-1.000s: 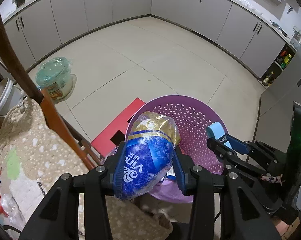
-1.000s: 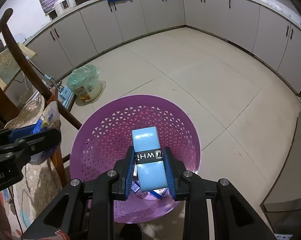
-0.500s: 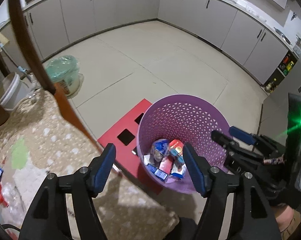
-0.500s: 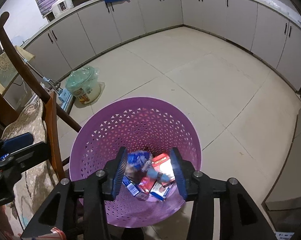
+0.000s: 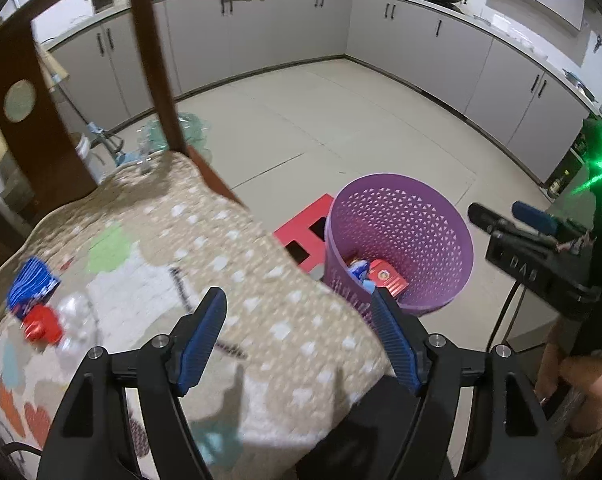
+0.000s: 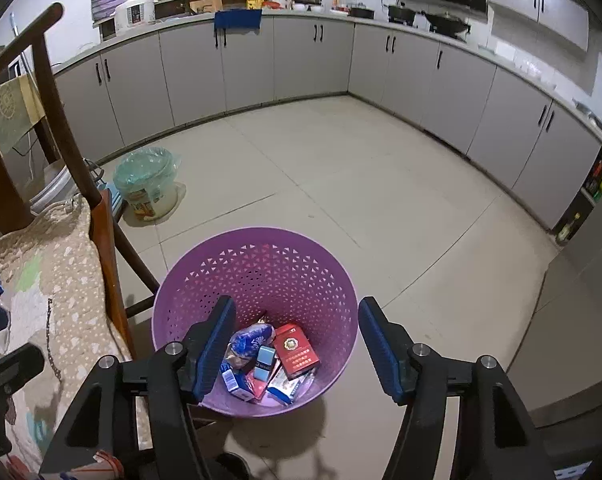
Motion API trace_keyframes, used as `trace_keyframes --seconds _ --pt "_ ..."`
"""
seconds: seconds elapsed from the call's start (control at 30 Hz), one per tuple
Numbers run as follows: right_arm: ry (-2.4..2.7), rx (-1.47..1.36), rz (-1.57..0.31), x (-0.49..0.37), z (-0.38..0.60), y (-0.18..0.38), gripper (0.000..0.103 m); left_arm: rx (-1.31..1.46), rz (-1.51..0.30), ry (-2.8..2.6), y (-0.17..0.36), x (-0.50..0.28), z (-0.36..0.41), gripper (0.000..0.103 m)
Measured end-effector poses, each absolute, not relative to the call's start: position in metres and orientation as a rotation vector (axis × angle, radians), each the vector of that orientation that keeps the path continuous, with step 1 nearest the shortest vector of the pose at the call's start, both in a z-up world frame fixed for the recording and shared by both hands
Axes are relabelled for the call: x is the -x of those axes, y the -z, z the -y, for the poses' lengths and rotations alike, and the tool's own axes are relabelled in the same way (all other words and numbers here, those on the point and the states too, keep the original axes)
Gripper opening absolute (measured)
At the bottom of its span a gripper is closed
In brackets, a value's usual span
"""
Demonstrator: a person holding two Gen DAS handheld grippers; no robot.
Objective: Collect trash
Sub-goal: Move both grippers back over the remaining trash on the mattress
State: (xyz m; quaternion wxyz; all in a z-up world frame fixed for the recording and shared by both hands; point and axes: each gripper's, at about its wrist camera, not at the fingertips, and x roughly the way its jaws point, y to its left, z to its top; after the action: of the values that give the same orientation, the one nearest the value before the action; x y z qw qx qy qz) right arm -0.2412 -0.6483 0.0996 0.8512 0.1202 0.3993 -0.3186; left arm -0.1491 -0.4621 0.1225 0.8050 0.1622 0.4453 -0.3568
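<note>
A purple mesh basket [image 6: 261,264] stands on the floor and holds a blue snack bag [image 6: 249,338], a red box [image 6: 297,350], a light-blue box [image 6: 265,358] and other packets. My right gripper [image 6: 297,308] hovers above the basket, its jaws opening with nothing between them. My left gripper [image 5: 297,304] is over the patterned cloth [image 5: 221,240] on the chair seat, left of the basket [image 5: 421,220]; its jaws are also opening and hold nothing. A blue packet [image 5: 31,284], a red piece [image 5: 41,324] and a clear plastic bottle [image 5: 75,316] lie on the cloth at the left.
The wooden chair back [image 5: 157,60] rises behind the cloth. A red stool [image 5: 301,232] sits beside the basket. A bucket lined with a green bag [image 6: 147,184] stands on the floor near the cabinets [image 6: 301,64]. A person's hand [image 5: 561,368] holds the right gripper.
Both grippers opened and dropped their loads, the blue bag and the light-blue box, into the basket. The left one then swung left over the cloth; the right one rose.
</note>
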Motion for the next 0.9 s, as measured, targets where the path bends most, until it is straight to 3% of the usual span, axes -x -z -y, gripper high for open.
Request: trace_keyframes --seconds 0.57,0.9 --pt "0.667 -0.176 -0.787 0.253 0.589 -0.143 0.075 -0.253 -0.927 0.636 -0.137 0.163 0.366 0.074" --pt "0.561 -0.206 -0.84 0.247 0.552 -0.129 0.077 -0.267 -0.886 0.563 -0.14 0.177 0.329 0.074"
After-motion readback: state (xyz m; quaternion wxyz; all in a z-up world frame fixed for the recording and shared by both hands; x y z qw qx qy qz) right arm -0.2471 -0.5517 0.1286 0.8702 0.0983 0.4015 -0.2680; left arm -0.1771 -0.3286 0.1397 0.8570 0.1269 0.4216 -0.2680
